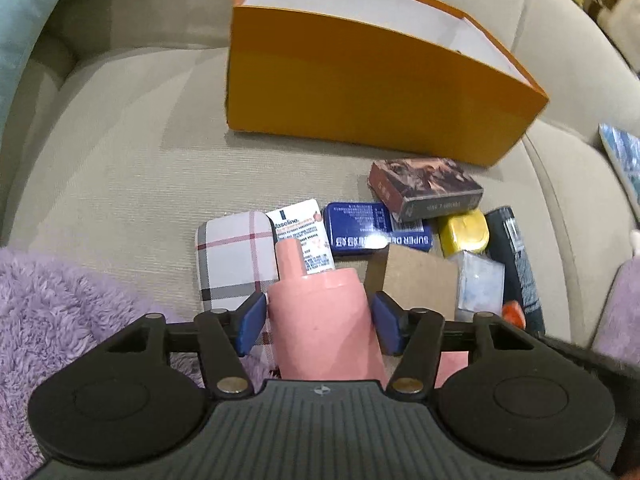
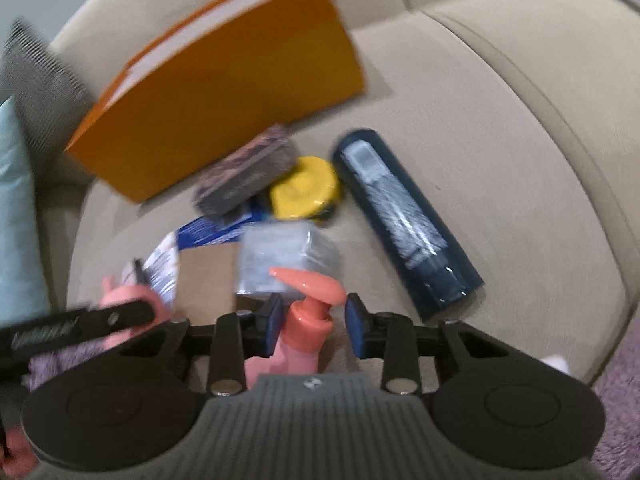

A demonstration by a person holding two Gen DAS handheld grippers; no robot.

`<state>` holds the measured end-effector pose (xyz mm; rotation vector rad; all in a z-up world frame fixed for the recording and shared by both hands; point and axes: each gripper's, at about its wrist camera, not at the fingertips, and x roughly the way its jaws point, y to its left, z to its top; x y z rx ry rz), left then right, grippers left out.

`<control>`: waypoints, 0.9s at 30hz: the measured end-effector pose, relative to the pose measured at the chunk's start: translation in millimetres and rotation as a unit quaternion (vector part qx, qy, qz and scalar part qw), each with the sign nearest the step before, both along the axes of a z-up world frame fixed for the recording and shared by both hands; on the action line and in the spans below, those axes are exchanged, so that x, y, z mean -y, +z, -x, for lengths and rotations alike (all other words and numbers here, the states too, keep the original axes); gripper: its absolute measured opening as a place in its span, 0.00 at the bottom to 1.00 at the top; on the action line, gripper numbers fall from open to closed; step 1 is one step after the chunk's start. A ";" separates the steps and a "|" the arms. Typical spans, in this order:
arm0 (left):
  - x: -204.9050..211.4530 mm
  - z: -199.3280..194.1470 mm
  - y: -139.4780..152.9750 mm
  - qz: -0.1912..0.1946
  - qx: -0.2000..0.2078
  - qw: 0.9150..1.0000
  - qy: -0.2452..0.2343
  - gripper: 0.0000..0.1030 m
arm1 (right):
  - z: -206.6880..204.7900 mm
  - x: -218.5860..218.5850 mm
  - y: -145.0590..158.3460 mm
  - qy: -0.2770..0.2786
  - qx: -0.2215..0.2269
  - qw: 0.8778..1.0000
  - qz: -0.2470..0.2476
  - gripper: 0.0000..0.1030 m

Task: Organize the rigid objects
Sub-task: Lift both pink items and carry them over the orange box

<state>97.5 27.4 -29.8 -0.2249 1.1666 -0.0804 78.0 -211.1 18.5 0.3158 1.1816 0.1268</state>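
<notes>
On a beige sofa seat, my left gripper (image 1: 318,318) has its blue pads around the body of a pink bottle (image 1: 324,320); a thin gap shows at the right pad. My right gripper (image 2: 314,320) is open, its pads on either side of a coral pump bottle (image 2: 308,312) without touching it. An open orange box (image 1: 360,84) with a white inside stands behind the pile and also shows in the right wrist view (image 2: 224,92).
The pile holds a plaid case (image 1: 232,260), a Vaseline card (image 1: 304,236), a blue tin (image 1: 372,232), a brown pack (image 1: 424,188), a yellow tin (image 1: 464,232), a cardboard box (image 1: 416,284), a clear box (image 1: 480,284) and a dark tube (image 2: 404,220). Purple fleece (image 1: 52,320) lies at left.
</notes>
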 end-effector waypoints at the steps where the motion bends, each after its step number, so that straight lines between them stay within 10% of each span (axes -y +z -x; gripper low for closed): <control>1: -2.9 0.1 0.0 0.007 0.000 1.000 0.004 0.64 | 2.9 -4.0 3.8 0.012 0.007 1.000 0.000 0.30; 16: 10.6 71.8 10.2 0.030 0.069 0.993 -0.095 0.61 | 37.0 -30.0 12.5 0.128 0.039 0.989 0.062 0.25; 27: 6.6 81.2 -3.1 0.054 0.093 0.991 -0.084 0.62 | 37.5 -35.4 -3.3 0.149 0.031 0.987 0.053 0.27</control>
